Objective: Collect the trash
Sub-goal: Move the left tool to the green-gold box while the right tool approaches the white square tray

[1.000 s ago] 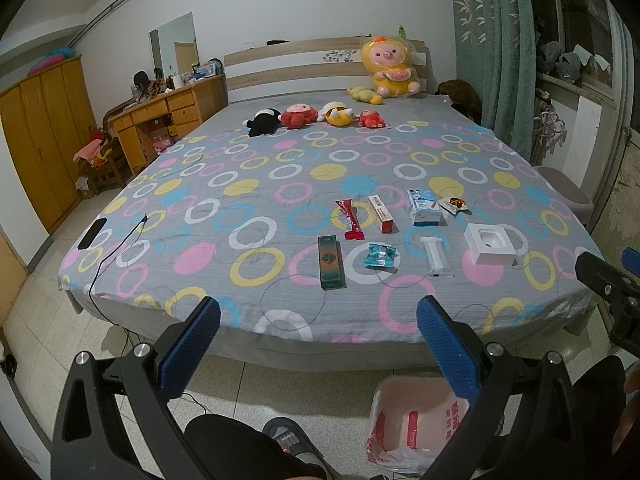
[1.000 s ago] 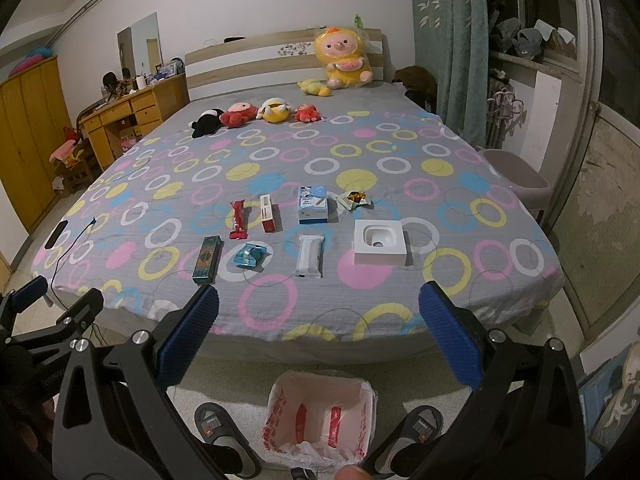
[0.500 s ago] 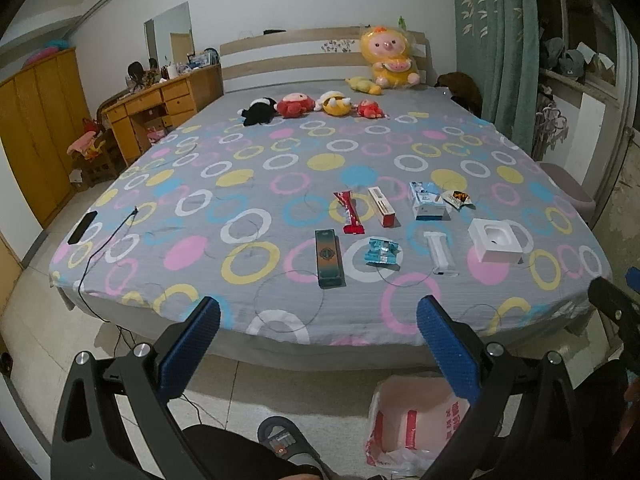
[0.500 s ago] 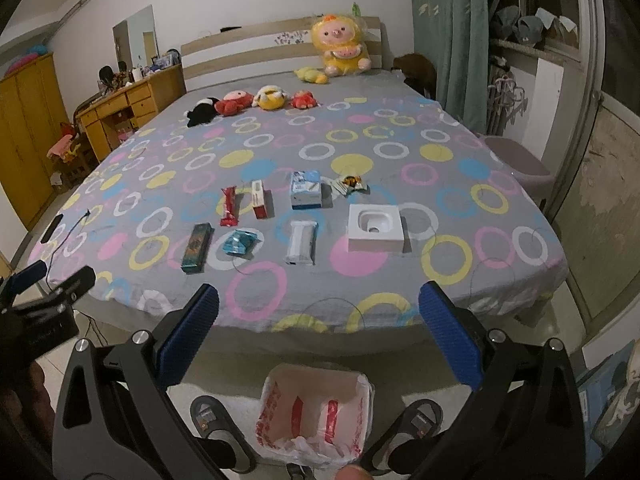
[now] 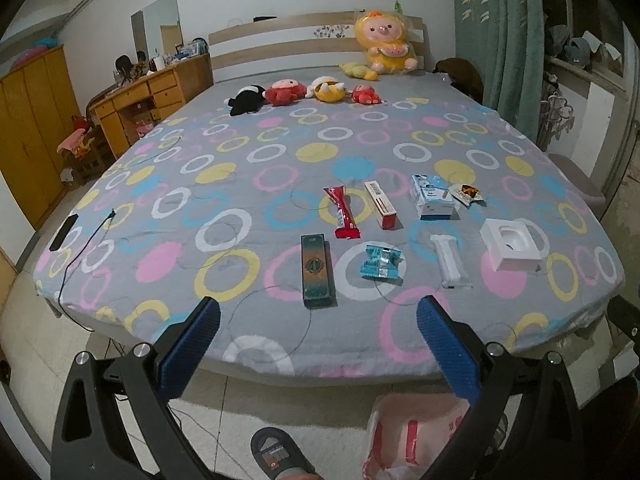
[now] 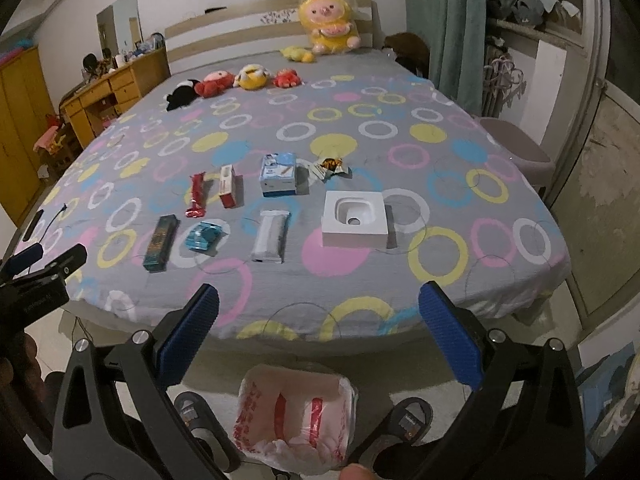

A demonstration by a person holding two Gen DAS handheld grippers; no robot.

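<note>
Both cameras sit closer to the bed (image 5: 280, 152) than a second ago. From the left, the left gripper (image 5: 318, 338) and right gripper (image 6: 318, 330) hang empty, fingers wide apart. The trash lies near the foot edge: green box (image 6: 160, 243), red wrapper (image 6: 196, 195), teal packet (image 6: 203, 236), white tray (image 6: 355, 219). No print is legible. The bag-lined bin (image 6: 296, 416) stands below.

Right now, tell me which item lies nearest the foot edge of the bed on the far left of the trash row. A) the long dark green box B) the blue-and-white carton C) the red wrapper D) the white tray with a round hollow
A: the long dark green box lies leftmost in the front row, left of the crumpled blue wrapper and nearer the foot edge than the red wrapper.
</note>
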